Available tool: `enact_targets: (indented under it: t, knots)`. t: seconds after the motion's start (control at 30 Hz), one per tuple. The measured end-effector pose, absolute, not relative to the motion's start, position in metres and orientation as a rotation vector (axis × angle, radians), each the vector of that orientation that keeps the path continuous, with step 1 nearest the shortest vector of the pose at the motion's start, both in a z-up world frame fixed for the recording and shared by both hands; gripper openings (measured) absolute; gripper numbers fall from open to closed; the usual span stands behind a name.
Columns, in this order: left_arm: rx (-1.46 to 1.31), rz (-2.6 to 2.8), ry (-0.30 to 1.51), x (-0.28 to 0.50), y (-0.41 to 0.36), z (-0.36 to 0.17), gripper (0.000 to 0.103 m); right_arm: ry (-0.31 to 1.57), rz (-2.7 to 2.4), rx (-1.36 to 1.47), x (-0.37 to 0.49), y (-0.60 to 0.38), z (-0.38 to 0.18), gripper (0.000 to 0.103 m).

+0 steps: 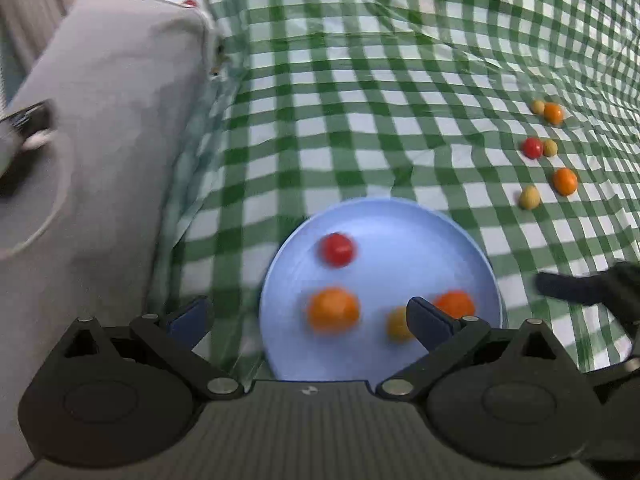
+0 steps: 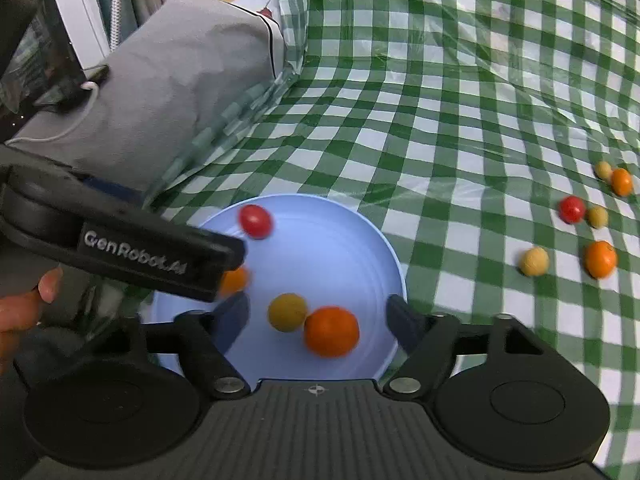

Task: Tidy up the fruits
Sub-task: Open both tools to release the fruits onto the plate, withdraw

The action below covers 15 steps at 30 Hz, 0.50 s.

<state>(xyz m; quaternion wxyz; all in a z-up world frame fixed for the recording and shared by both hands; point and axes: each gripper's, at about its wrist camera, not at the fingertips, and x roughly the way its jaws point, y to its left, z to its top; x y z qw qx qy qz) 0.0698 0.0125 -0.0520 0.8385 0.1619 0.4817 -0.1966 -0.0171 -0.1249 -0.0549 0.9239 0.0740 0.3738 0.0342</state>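
A light blue plate point(image 1: 400, 224) point(image 2: 344, 216) lies on the green checked cloth. On it are a red fruit point(image 1: 337, 249) point(image 2: 255, 221), two orange fruits point(image 1: 333, 310) point(image 1: 454, 304) and a yellow fruit point(image 1: 398, 323) point(image 2: 287, 312). In the right wrist view the nearer orange fruit point(image 2: 331, 331) touches the yellow one, and the other point(image 2: 234, 280) is half hidden behind the left gripper's body. Several more fruits point(image 1: 532, 148) point(image 2: 534, 261) lie loose on the cloth to the right. My left gripper point(image 1: 308, 320) is open and empty over the plate. My right gripper point(image 2: 318, 322) is open and empty over the plate.
A grey cushion point(image 1: 112, 112) point(image 2: 180, 64) borders the cloth on the left. A charging cable point(image 2: 80, 116) lies on it. The cloth point(image 1: 400, 60) rises in wrinkled folds at the back. A person's fingers point(image 2: 24, 308) show at the left edge.
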Motion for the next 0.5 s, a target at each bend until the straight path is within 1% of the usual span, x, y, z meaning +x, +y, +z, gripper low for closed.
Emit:
enact_targets:
  t: [0.07,0.2,0.37,0.5]
  knots:
    - [0.339,-0.389,1.026,0.052,0.024,-0.044,0.102,0.772,0.049,0.163,-0.037,-0.126,-0.048,0.094]
    - [0.354,-0.303,1.023,0.013,0.043,-0.028,0.102,0.747,0.029,0.173,-0.084,-0.124,-0.032,0.098]
    - [0.291,-0.273,1.03,-0.027,0.061,-0.005,0.102,0.669,0.007,0.187,-0.132,-0.11,-0.012,0.099]
    - [0.291,-0.254,0.99,-0.051,0.067,0.01,0.102,0.621,-0.003,0.181,-0.158,-0.097,0.001,0.099]
